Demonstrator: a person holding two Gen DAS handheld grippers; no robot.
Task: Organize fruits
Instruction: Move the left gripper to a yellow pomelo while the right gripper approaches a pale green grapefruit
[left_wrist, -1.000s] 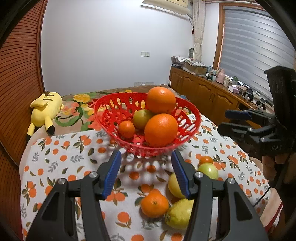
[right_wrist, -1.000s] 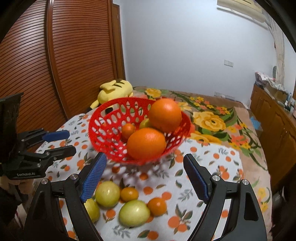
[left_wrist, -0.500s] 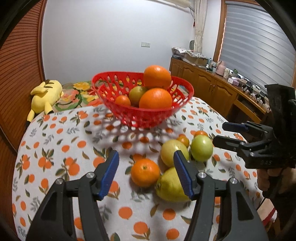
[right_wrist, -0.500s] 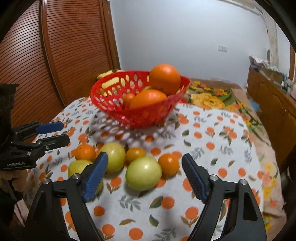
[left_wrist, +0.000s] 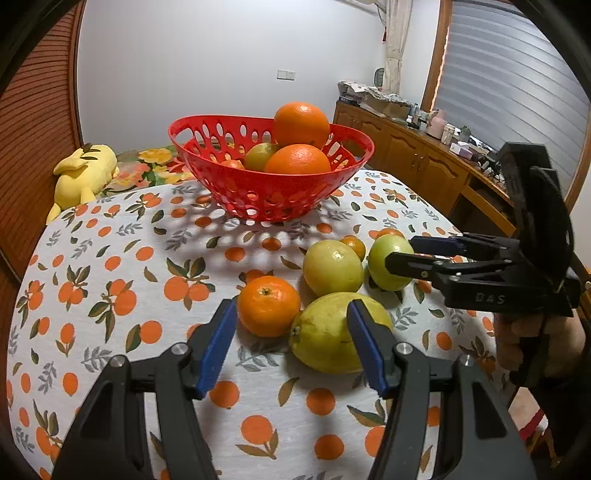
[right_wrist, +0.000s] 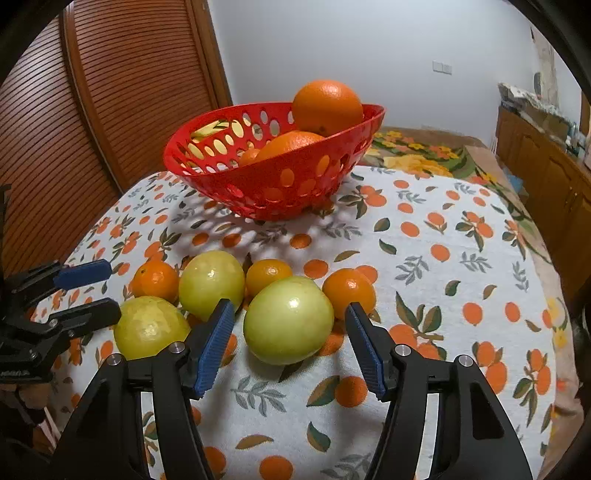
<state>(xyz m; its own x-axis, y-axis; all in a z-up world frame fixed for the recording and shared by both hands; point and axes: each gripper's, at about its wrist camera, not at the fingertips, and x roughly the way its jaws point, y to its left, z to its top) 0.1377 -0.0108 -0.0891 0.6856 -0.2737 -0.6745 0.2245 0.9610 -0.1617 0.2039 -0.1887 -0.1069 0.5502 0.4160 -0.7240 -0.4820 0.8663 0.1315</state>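
Note:
A red perforated basket (left_wrist: 229, 184) (right_wrist: 295, 184) stands mid-table holding two big oranges (left_wrist: 301, 123), a green fruit and a small orange. Loose fruit lies in front of it. My left gripper (left_wrist: 291, 325) is open, low over the cloth, with a tangerine (left_wrist: 268, 305) and a yellow-green lemon (left_wrist: 325, 332) between its fingers. My right gripper (right_wrist: 290, 332) is open around a green round fruit (right_wrist: 288, 319), which also shows in the left wrist view (left_wrist: 388, 266). Another yellow-green fruit (left_wrist: 332, 267) (right_wrist: 211, 282) and two small oranges (right_wrist: 267, 271) (right_wrist: 349, 291) lie close by.
The table has an orange-print cloth (left_wrist: 110, 295) and rounded edges. A yellow plush toy (left_wrist: 83, 177) lies beyond the far left edge. A wooden slatted wall (right_wrist: 92, 110) stands on the left, and a cluttered wooden sideboard (left_wrist: 424, 147) on the right.
Both grippers have dropped lower and moved in on the loose fruit. The left one now straddles the tangerine and lemon, the right one straddles the green fruit. Both stay open.

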